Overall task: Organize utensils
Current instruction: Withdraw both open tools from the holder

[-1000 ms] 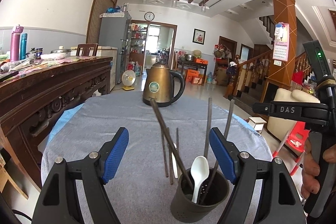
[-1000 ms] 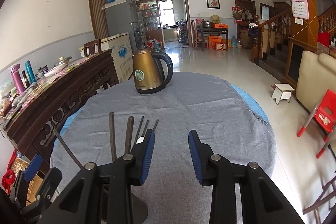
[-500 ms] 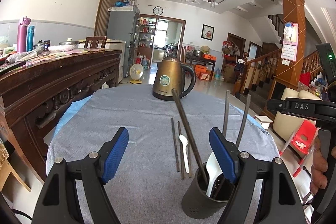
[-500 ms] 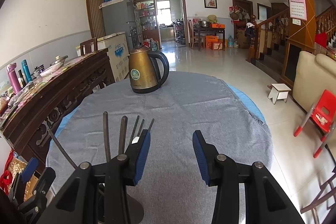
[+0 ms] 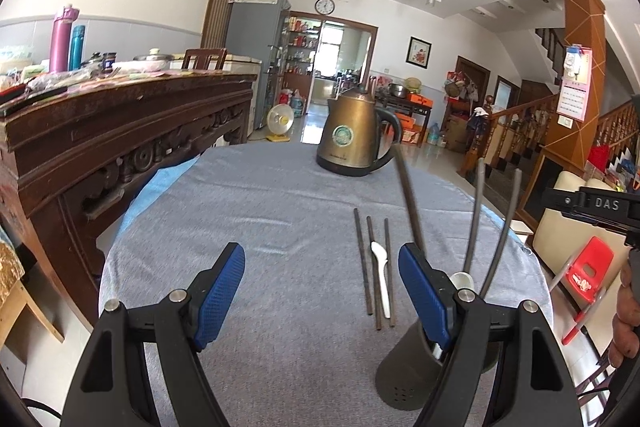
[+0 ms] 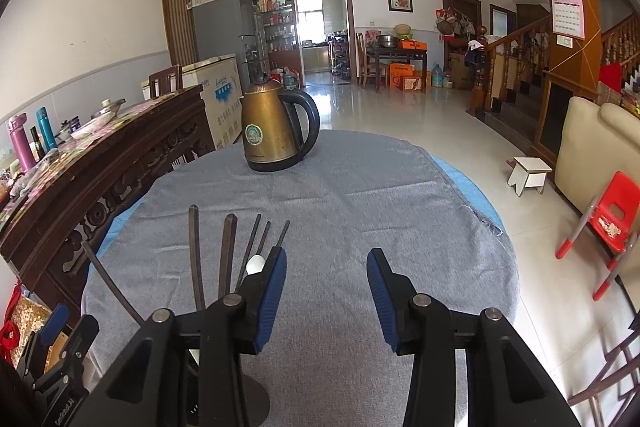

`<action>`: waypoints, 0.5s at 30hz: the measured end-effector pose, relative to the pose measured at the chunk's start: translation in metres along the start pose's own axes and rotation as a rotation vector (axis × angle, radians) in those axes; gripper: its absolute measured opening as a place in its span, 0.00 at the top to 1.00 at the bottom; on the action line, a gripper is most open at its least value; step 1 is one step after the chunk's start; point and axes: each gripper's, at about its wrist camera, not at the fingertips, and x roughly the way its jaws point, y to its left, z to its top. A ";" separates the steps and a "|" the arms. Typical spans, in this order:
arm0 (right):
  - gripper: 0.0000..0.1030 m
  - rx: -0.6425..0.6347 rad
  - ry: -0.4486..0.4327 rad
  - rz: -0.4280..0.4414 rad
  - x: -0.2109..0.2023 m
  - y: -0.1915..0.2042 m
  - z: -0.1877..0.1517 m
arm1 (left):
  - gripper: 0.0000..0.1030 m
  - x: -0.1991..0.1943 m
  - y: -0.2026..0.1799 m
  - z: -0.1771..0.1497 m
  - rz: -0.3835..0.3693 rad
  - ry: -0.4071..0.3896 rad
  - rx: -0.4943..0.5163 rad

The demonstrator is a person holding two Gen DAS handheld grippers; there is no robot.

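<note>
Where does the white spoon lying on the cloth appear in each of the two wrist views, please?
Left wrist view: the white spoon lies right of centre, among three dark chopsticks, just left of the gripper's right finger.
Right wrist view: only its bowl shows, lower left, beside the gripper's left finger.
Shared landmark: the bronze kettle stands farther back on the grey cloth in both.
</note>
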 end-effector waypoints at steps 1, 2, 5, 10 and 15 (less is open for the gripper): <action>0.55 -0.001 0.002 0.000 0.001 0.000 0.000 | 0.23 0.001 0.002 0.000 0.004 0.004 -0.005; 0.55 -0.001 0.005 0.000 0.002 0.001 -0.001 | 0.23 0.002 0.004 -0.001 0.007 0.007 -0.008; 0.55 -0.001 0.012 -0.003 0.005 0.001 -0.002 | 0.23 0.009 0.011 -0.003 0.019 0.029 -0.027; 0.55 -0.001 0.025 -0.008 0.011 0.001 -0.003 | 0.23 0.019 0.020 -0.008 0.030 0.062 -0.057; 0.55 -0.002 0.036 -0.010 0.017 0.002 -0.003 | 0.23 0.027 0.025 -0.010 0.043 0.084 -0.062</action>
